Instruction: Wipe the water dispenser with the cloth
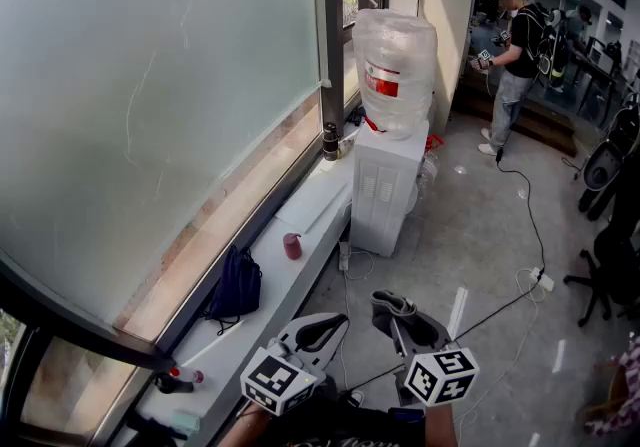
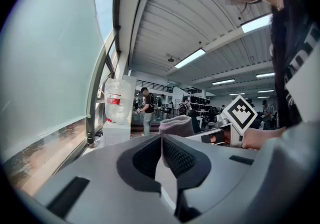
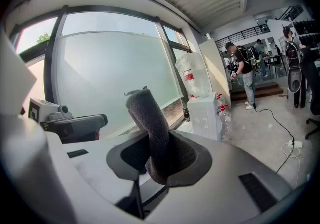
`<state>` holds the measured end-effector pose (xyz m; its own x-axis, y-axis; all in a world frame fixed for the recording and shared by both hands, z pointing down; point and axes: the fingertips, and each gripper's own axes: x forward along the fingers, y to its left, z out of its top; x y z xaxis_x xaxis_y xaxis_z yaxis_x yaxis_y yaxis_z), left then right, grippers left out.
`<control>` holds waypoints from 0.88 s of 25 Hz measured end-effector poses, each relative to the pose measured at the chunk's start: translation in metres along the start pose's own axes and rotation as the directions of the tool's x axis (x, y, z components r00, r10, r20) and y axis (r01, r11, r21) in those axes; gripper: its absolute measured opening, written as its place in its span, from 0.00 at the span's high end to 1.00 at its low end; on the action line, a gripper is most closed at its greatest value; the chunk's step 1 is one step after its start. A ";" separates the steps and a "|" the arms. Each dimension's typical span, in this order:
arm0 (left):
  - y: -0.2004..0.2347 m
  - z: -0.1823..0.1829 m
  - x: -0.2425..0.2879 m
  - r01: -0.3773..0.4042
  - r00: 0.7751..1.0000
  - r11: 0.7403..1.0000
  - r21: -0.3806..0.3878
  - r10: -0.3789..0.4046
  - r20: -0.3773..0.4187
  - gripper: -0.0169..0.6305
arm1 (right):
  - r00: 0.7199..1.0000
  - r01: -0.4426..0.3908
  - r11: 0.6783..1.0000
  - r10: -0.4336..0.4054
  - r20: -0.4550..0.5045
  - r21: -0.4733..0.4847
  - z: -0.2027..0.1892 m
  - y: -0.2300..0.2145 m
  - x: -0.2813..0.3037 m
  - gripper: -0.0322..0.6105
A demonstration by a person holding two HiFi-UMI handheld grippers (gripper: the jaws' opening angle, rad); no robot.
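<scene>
Cloth (image 3: 150, 123) upright in my right gripper's (image 3: 158, 155) pinch, free end up; left gripper (image 2: 161, 142) pressed together; water dispenser (image 1: 385, 190) far.

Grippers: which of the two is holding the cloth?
The right gripper: its jaws pinch the grey cloth. The left gripper has its jaws shut on nothing.

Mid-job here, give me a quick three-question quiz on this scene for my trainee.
1. True or false: the left tool holds the cloth.
2. The dispenser is: A) touching the cloth; B) ahead, apart from both tools; C) lying on its side.
3. Fill in: the right tool is shut on the ____.

Key: 1 false; 2 B; 3 cloth.
</scene>
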<state>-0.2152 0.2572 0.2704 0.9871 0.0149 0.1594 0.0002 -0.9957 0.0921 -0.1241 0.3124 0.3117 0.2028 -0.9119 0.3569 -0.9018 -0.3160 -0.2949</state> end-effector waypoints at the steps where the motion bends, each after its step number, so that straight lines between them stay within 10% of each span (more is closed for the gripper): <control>1: -0.001 -0.001 0.001 -0.002 1.000 1.000 -0.003 0.002 -0.003 0.94 | 1.000 0.003 1.000 -0.003 -0.001 0.003 -0.001 -0.003 -0.001 0.79; 22: -0.004 0.000 0.067 0.052 0.995 0.998 0.044 -0.048 -0.091 0.94 | 0.997 0.065 0.990 -0.070 0.035 0.127 -0.003 -0.077 -0.006 0.79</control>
<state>-0.1488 0.2623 0.2810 0.9674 0.0708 0.2433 0.0586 -0.9967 0.0569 -0.0567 0.3431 0.3346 0.2786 -0.8960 0.3458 -0.8308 -0.4055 -0.3813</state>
